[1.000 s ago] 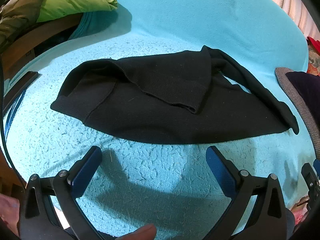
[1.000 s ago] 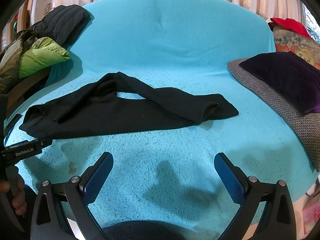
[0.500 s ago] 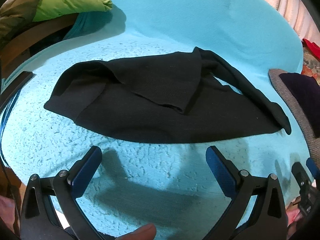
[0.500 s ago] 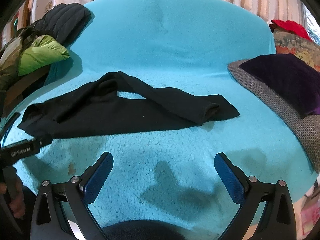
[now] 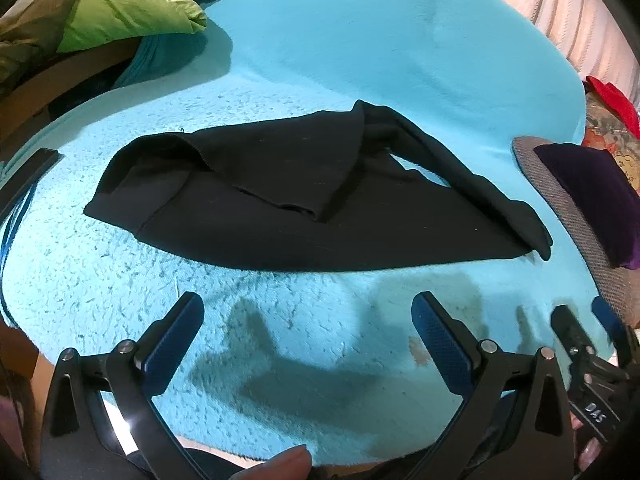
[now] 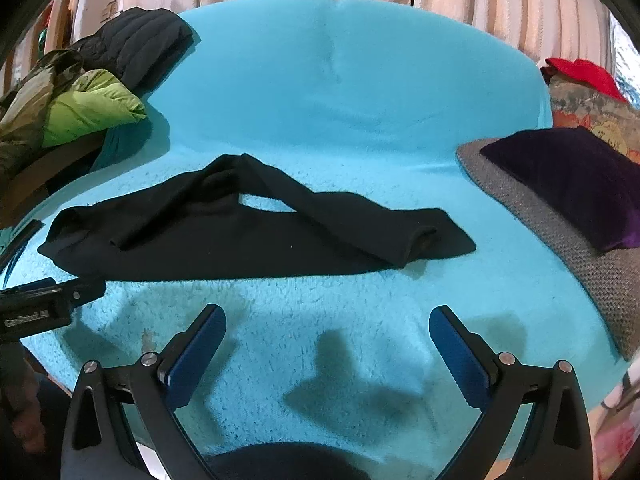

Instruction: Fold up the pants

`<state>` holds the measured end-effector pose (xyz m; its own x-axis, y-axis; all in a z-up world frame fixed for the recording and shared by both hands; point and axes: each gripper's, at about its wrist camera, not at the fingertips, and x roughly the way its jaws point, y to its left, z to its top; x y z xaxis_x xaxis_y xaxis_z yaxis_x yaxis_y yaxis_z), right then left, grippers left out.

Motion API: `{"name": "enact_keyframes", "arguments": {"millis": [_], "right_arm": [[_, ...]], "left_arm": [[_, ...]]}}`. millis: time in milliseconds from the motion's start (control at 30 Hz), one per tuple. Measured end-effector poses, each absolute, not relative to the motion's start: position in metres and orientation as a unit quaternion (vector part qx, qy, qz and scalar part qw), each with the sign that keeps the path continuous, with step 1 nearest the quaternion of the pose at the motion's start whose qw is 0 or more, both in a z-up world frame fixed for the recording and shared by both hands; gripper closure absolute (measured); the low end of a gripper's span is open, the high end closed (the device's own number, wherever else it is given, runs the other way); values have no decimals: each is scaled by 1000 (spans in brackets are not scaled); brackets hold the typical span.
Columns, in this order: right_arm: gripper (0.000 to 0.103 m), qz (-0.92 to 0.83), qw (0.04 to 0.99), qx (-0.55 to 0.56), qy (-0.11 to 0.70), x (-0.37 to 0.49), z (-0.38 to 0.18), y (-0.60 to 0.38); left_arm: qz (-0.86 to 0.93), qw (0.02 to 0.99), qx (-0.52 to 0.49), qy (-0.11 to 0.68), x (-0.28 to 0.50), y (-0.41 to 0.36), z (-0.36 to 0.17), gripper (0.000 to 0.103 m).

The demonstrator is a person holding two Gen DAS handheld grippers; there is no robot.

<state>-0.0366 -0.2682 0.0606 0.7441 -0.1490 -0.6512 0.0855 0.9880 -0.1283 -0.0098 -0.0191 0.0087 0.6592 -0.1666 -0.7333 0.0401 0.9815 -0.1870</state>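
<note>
Black pants (image 5: 280, 216) lie loosely folded across a turquoise blanket (image 5: 340, 40), waist end at the left, one leg draped diagonally over the other toward the right; they also show in the right wrist view (image 6: 224, 240). My left gripper (image 5: 308, 316) is open and empty, hovering over the blanket just in front of the pants. My right gripper (image 6: 328, 328) is open and empty, likewise in front of the pants, to the right of the left one. The right gripper's body shows at the left view's lower right (image 5: 580, 360).
A green and olive jacket pile (image 6: 80, 108) and a dark jacket (image 6: 140, 40) lie at the back left. A grey knitted cushion (image 6: 560, 232) with a purple pillow (image 6: 580, 180) sits at the right. Curtains hang behind the blanket.
Both grippers have drawn back a little from the pants, which now sit slightly farther up in both views. The left view has turned a little rightward. Both stay open.
</note>
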Motion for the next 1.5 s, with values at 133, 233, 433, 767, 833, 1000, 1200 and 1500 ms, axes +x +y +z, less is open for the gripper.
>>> {"name": "enact_keyframes", "arguments": {"millis": [133, 233, 433, 767, 833, 1000, 1200, 1500], "right_arm": [[1, -57, 932, -34, 356, -35, 59, -273], [1, -56, 932, -32, 355, -35, 60, -272], [1, -57, 936, -33, 346, -39, 64, -272], [1, -55, 936, -20, 348, -40, 62, -277], [1, -54, 935, -18, 350, -39, 61, -278], [1, -55, 934, -14, 352, -39, 60, -281], [1, -59, 933, -10, 356, -38, 58, -284], [1, -61, 931, -25, 359, -38, 58, -278]], "left_arm": [[-57, 910, -68, 404, -16, -20, 14, 0], [-52, 912, -66, 402, -21, -15, 17, 0], [-51, 912, -77, 399, -25, -8, 20, 0], [-55, 910, -74, 404, -18, -16, 16, 0], [-56, 911, -71, 403, -18, -19, 15, 0], [-60, 909, -80, 404, -10, -20, 8, 0], [-59, 904, -81, 415, 5, -24, -5, 0], [-65, 903, -97, 413, 3, -18, -3, 0]]}}
